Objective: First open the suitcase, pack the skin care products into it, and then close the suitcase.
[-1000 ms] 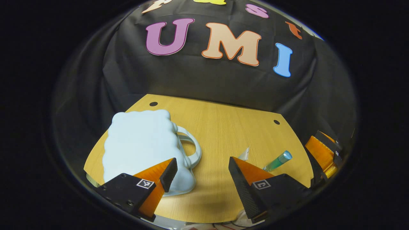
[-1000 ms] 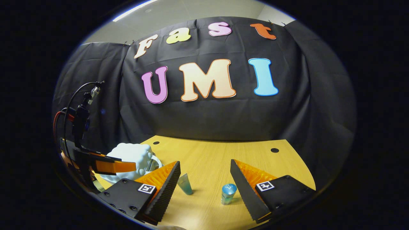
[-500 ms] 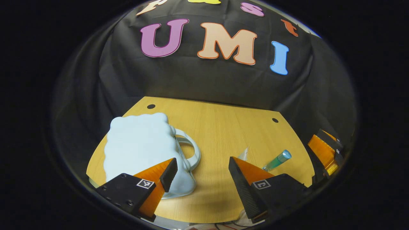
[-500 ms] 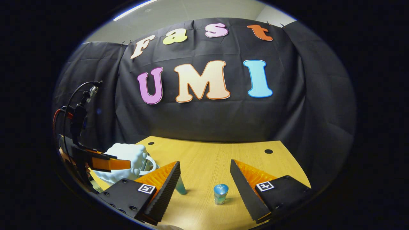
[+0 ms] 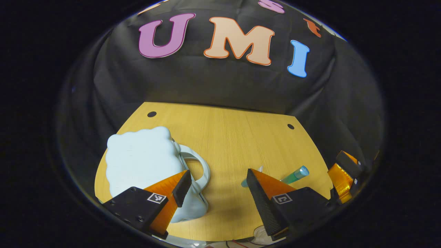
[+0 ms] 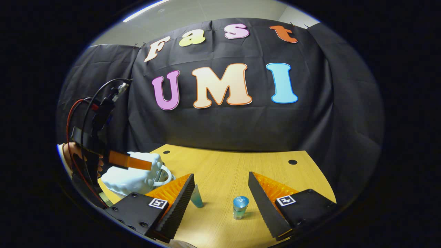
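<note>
Two skin care items lie on the wooden table (image 5: 237, 137): a teal tube (image 6: 197, 196) and a small blue-capped bottle (image 6: 239, 207). In the right gripper view the bottle stands between the spread fingers of the right gripper (image 6: 220, 198), touched by neither, while the tube sits just beside the gripper's left finger, partly hidden behind it. The left gripper (image 5: 215, 187) is likewise released, its jaws wide apart over the near edge of the pale blue suitcase (image 5: 144, 165), which looks closed, though its seam is hard to make out. Its white handle (image 5: 198, 165) faces the table's middle. A hand (image 6: 69, 156) holds the left gripper.
</note>
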A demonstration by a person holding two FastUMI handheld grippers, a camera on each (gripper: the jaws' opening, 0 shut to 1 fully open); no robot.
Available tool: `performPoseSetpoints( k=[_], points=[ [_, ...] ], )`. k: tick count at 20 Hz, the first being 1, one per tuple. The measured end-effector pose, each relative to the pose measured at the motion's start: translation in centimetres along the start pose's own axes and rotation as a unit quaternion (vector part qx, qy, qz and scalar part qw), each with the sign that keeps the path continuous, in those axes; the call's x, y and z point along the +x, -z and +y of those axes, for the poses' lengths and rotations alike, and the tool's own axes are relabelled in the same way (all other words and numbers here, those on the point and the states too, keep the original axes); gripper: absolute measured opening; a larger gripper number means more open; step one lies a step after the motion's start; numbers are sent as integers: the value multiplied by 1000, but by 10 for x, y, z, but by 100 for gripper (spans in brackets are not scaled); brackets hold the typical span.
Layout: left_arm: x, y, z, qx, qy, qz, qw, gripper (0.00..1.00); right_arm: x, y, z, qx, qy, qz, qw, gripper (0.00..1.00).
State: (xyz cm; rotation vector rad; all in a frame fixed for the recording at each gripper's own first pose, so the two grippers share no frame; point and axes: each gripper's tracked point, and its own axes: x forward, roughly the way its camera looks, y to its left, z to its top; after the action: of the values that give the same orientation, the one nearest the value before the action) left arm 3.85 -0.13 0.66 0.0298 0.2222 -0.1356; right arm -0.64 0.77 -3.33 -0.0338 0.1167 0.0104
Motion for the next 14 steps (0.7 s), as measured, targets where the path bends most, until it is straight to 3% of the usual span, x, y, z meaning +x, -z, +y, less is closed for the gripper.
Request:
performPoseSetpoints(
  k=[6, 7, 8, 9, 10, 11, 12, 13, 14],
  points=[
    [38, 3, 11, -42, 9, 89, 995, 80, -11, 10, -1, -8, 8, 11, 1000, 99],
    [47, 5, 14, -46, 8, 103, 994, 82, -13, 12, -3, -7, 11, 14, 1000, 98],
    [54, 6, 16, -53, 9, 117, 992, 75, -16, 13, -5, -5, 15, 15, 1000, 98],
    [61, 6, 18, -61, 9, 130, 990, 77, -17, 15, -8, -2, 19, 17, 1000, 95],
    [68, 8, 20, -70, 7, 144, 987, 67, -20, 16, -9, 2, 23, 19, 1000, 95],
    [75, 12, 22, -77, 6, 162, 984, 69, -23, 18, -10, 5, 26, 20, 999, 95],
    [83, 14, 24, -80, 3, 177, 981, 61, -24, 18, -12, 8, 30, 21, 999, 98],
    [90, 18, 29, -80, -6, 191, 978, 66, -27, 20, -15, 9, 35, 22, 999, 98],
    [96, 22, 33, -81, -13, 204, 975, 58, -29, 22, -18, 11, 39, 24, 999, 98]
  ],
)
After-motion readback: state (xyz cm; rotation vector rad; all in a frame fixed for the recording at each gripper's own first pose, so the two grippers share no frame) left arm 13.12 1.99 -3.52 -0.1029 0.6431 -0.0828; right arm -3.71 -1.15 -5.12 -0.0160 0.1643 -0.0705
